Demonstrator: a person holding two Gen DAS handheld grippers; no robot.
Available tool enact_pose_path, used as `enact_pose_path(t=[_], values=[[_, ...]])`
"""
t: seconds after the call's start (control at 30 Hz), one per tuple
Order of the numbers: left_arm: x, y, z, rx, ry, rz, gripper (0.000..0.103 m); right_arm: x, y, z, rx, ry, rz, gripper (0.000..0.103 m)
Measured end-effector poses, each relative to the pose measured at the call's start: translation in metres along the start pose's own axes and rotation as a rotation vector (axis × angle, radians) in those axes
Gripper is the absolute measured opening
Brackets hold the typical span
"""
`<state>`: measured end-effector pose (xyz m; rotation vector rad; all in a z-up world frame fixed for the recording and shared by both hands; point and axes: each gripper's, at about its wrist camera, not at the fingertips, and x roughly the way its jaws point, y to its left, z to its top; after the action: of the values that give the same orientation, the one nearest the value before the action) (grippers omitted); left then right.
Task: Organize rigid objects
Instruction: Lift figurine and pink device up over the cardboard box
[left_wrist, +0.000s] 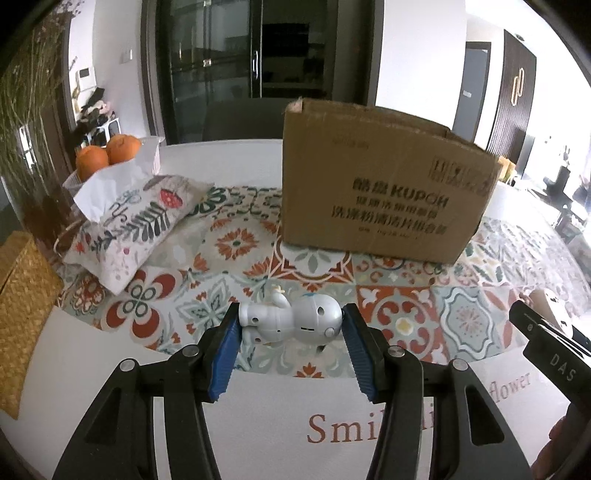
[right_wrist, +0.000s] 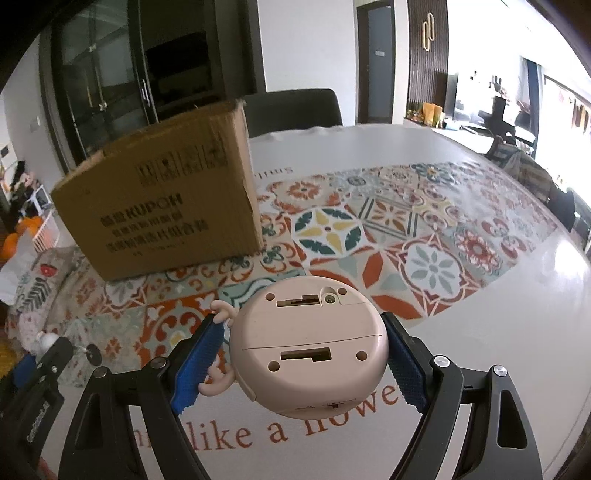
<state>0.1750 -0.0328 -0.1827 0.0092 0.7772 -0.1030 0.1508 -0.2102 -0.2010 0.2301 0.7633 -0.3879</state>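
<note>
Left wrist view: left gripper (left_wrist: 290, 334) part closed, blue pads clamping silver toy robot (left_wrist: 291, 321), lifted clear of patterned tablecloth (left_wrist: 240, 240), in front of cardboard box (left_wrist: 384, 188).
Right wrist view: right gripper (right_wrist: 304, 354) wide, pads gripping pink round toy (right_wrist: 310, 350) underside up, antlers at left pad, right of cardboard box (right_wrist: 162, 199).

Both cameras ride on hand-held grippers and look forward and steeply down along their own fingers at the table, from close above it. The left wrist view faces the printed front of the cardboard box (left_wrist: 384, 184) almost squarely. The right wrist view sits to the right of that box (right_wrist: 162, 199), seeing the same front at a slant. Both share the box and the patterned tablecloth (left_wrist: 236, 240) before it.
</note>
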Motion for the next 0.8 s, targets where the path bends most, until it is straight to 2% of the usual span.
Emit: enact_pose_path(t=[0.33,0.8], values=[[-0.029,-0.001,0.024,-0.026,-0.019,-0.039,0.053,-0.035,0.004,0.024,-0.018,-0.068,0.04,0.085],[-0.064,-0.007,0.067,-0.006,-0.107,-0.091,0.053,-0.069,0.009,0.064,-0.049,-0.153,0.087,0.085]])
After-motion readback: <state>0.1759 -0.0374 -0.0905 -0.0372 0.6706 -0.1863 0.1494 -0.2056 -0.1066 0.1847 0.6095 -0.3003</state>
